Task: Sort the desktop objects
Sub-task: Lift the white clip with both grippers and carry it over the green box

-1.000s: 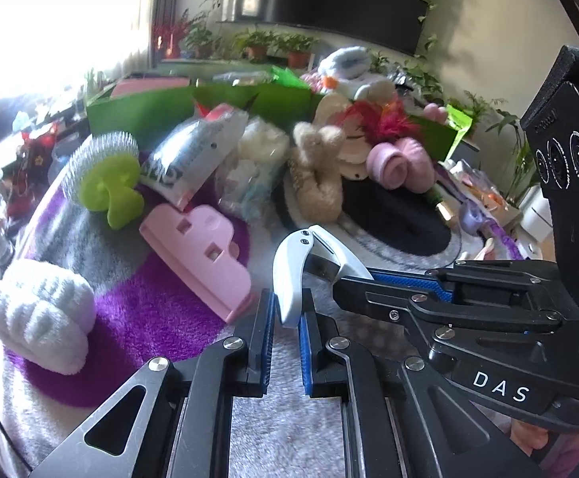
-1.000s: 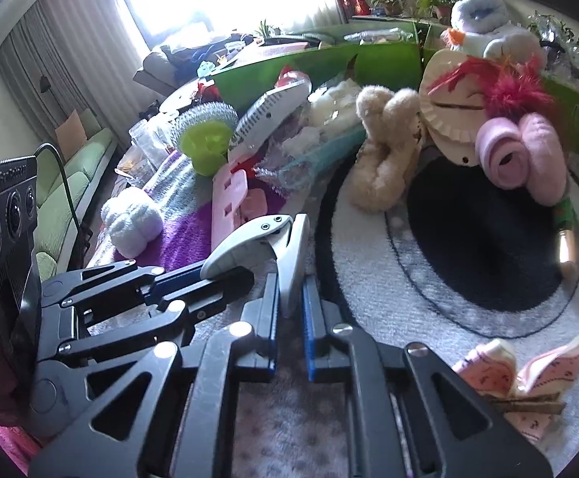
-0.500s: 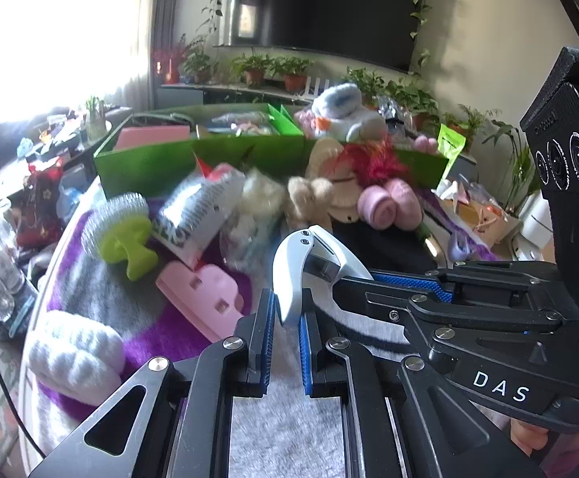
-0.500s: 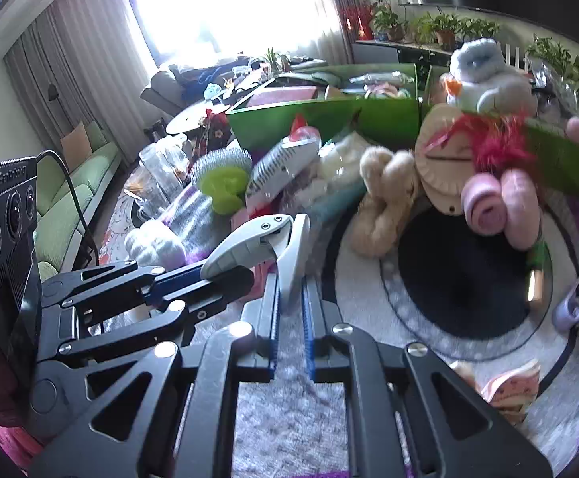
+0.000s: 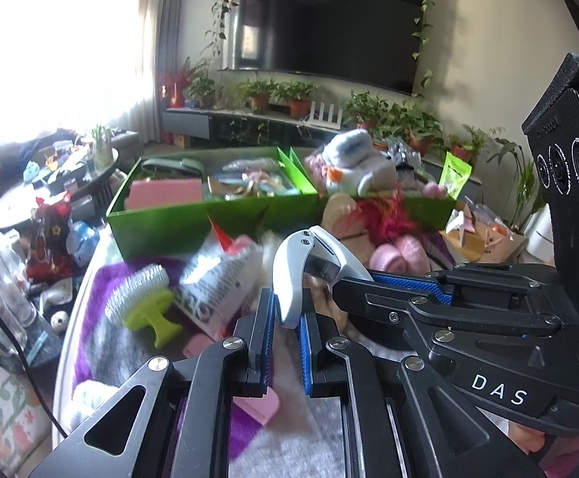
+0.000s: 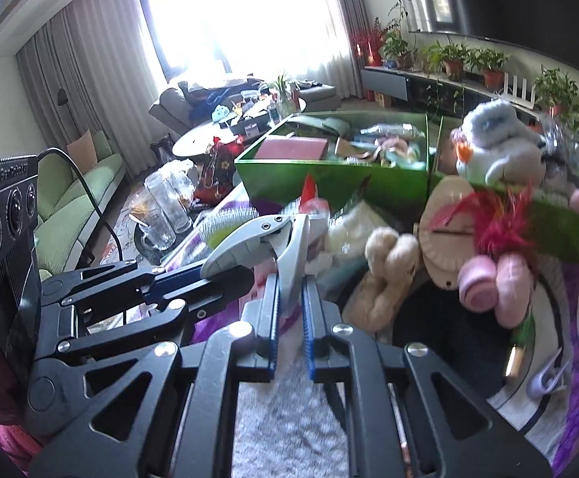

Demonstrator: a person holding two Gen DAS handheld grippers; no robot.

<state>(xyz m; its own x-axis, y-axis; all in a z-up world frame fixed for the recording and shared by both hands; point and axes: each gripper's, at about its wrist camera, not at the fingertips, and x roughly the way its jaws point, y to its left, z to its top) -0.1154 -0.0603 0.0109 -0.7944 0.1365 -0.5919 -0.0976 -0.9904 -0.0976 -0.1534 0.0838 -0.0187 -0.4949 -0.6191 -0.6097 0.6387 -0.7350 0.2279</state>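
Lifted clear of the tabletop point(image 5: 301, 446) since a second ago, white tool point(image 5: 293, 275) clenched at one handle by left gripper point(image 5: 285, 342), at the other by right gripper point(image 6: 291, 318), probably bound for green box point(image 5: 209, 219); "DAS" legible on right gripper.

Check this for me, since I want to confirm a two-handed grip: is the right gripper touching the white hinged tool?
Touching. The right wrist view shows the right gripper with its blue pads clamped on one handle of the white hinged tool.
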